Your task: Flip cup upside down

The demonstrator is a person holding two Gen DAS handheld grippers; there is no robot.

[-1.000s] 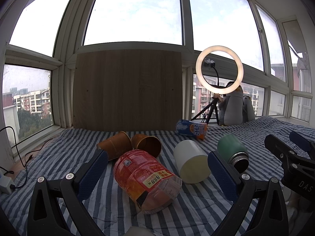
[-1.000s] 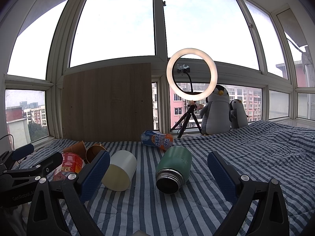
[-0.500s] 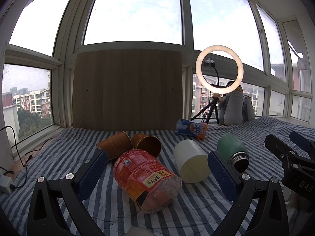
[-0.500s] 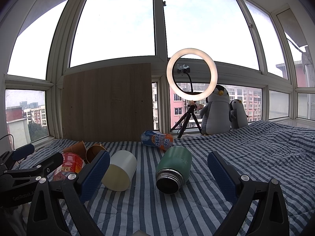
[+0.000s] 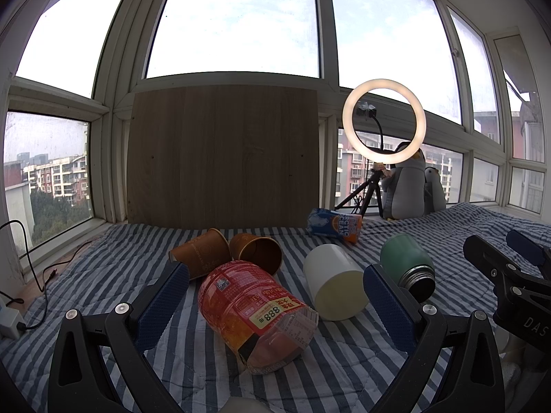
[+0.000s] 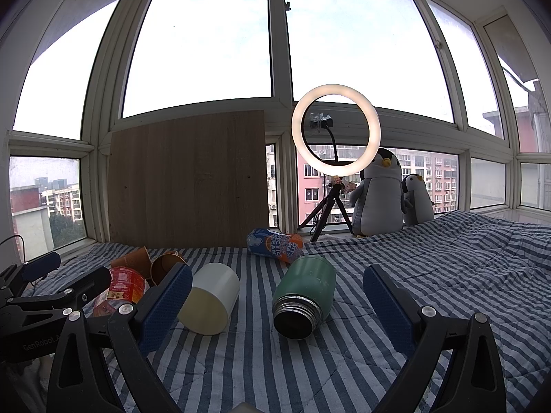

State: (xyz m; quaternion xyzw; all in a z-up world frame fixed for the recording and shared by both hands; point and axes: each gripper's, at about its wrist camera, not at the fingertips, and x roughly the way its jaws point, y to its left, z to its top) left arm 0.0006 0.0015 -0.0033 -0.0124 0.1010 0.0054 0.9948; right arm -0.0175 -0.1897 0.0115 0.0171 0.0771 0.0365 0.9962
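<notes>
1. Left tongs point(image 5: 275, 292): spread, level, above the striped quilt point(image 5: 103, 275).
2. Right tongs point(image 6: 277, 296): spread, level.
3. Green cup point(image 6: 304, 296): on its side between the right tongs' fingers, untouched.
4. Bare quilt right of it.

Both wrist views are aimed low across the bed point(image 5: 103, 275) toward the windows; the ring light point(image 5: 384, 121) point(image 6: 335, 130) is shared.
</notes>
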